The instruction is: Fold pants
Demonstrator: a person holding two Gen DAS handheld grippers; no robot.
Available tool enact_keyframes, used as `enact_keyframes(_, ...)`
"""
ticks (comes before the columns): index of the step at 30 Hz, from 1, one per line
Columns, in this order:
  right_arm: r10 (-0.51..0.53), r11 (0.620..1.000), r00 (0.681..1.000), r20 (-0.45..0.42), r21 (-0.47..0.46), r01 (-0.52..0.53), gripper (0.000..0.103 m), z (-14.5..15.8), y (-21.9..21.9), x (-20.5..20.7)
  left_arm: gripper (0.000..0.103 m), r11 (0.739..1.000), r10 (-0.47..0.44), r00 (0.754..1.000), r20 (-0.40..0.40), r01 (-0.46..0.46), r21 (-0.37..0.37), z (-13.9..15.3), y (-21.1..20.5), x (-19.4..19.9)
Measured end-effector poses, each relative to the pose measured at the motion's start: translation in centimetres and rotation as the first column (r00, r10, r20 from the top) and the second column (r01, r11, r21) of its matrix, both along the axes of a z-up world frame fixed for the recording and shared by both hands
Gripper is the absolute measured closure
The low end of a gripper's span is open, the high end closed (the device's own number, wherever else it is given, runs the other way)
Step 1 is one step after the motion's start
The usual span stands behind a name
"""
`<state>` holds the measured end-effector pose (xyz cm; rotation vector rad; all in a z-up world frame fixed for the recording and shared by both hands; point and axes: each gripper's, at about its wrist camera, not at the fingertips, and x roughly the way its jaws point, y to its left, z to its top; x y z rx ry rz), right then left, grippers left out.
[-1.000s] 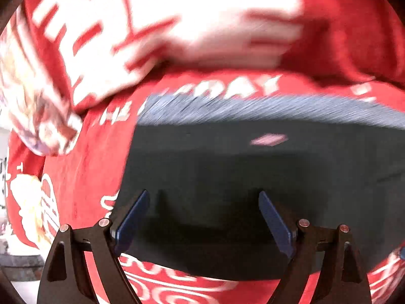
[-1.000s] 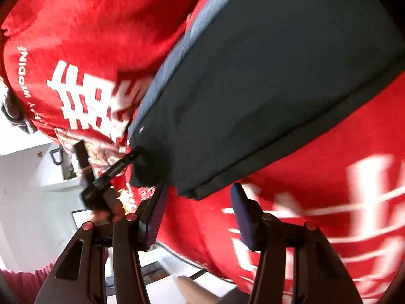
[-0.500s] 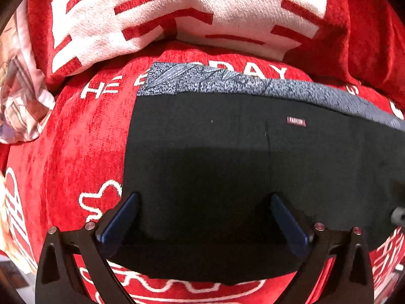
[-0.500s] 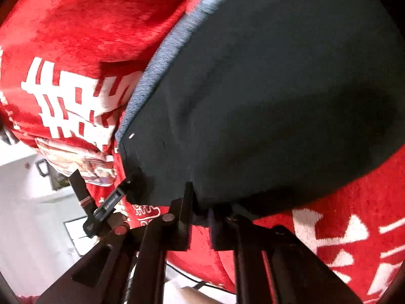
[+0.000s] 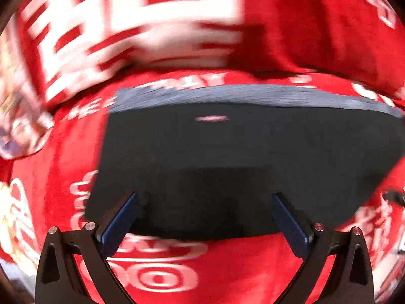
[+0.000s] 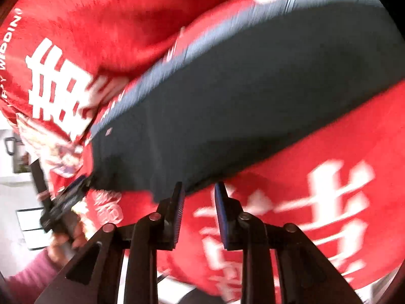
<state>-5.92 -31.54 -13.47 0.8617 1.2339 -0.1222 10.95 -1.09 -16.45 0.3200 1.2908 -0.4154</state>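
Dark folded pants [image 5: 227, 157] with a grey waistband lie flat on a red bedspread; they also show in the right wrist view [image 6: 240, 106]. My left gripper [image 5: 206, 202] is open, its fingers wide apart over the pants' near edge, holding nothing. My right gripper [image 6: 198, 192] is open with a narrow gap, empty, just off the pants' near hem. The left gripper also shows at the pants' corner in the right wrist view [image 6: 68, 197].
A red bedspread [image 5: 76, 157] with white lettering covers the bed. A red and white pillow [image 5: 131, 20] lies beyond the pants. A patterned cloth [image 5: 17, 116] sits at the left. The bed edge and a white room [image 6: 15, 157] are at left.
My right gripper, shut on the pants' hem half a second ago, has opened and pulled back. My left gripper has stayed open and drawn back slightly. The view is blurred by motion.
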Motion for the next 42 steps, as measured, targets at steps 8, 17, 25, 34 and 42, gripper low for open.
enact_keyframes(8,0.111,0.958,0.991,-0.078,-0.258,-0.128,0.077,-2.0,-2.1,2.5,0.0,0.995,-0.079,0.988,-0.132,0.086,0.051,-6.3,-10.7,-4.3)
enact_keyframes(17,0.11,0.984,0.99,-0.084,-0.13,-0.121,0.064,-0.3,-2.0,-1.6,0.0,0.996,-0.023,0.992,-0.124,0.033,0.086,-3.0,-8.7,-5.3)
enact_keyframes(25,-0.001,0.995,0.992,-0.129,-0.101,-0.012,0.046,0.8,-3.9,-5.9,0.0,0.991,-0.078,0.987,-0.144,0.092,0.093,-0.7,-12.1,-8.1)
enact_keyframes(34,-0.093,0.992,0.986,-0.136,-0.095,0.081,0.031,1.4,-8.3,-9.4,0.0,0.982,-0.145,0.975,-0.168,0.163,0.1,-0.2,-19.2,-11.4)
enact_keyframes(42,-0.117,0.991,0.985,-0.125,-0.085,0.107,0.024,1.1,-12.6,-11.0,0.0,0.978,-0.154,0.973,-0.171,0.175,0.115,0.6,-23.8,-14.3)
